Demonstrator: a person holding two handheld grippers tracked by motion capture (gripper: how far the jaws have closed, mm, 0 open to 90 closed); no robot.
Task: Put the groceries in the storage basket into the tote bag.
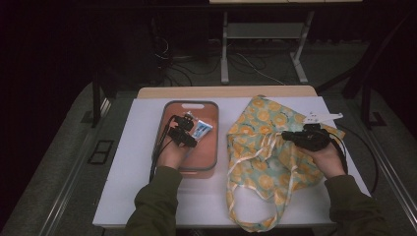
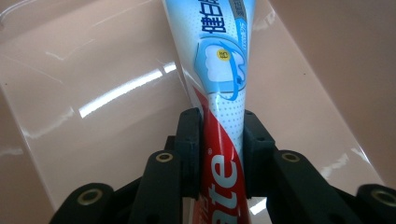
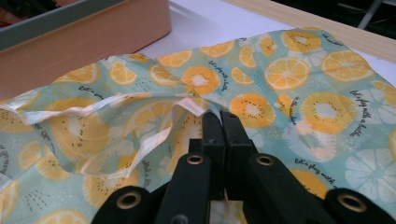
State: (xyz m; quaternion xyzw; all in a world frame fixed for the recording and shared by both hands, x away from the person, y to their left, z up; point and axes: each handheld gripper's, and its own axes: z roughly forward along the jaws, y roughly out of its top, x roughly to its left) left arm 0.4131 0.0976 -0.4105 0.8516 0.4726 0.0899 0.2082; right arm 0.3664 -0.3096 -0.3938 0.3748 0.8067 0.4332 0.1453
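A blue, white and red toothpaste tube (image 2: 219, 60) lies in a shallow orange bin (image 1: 210, 162) left of centre on the white table. My left gripper (image 2: 219, 128) is shut on the tube's red lower end, inside the bin (image 2: 93, 93); in the high view the left gripper (image 1: 191, 133) sits beside the tube (image 1: 202, 129). A teal cloth bag (image 1: 260, 152) printed with orange slices lies flat to the right. My right gripper (image 1: 286, 135) rests on it, and its jaws (image 3: 219, 119) are shut on a fold of the bag (image 3: 289, 84) near its cream-trimmed rim.
The bag's long handles (image 1: 255, 216) trail toward the table's front edge. The bin's orange wall (image 3: 93, 42) stands just left of the bag. A wooden strip (image 1: 226, 92) runs along the table's far edge, with table legs and cables on the floor beyond.
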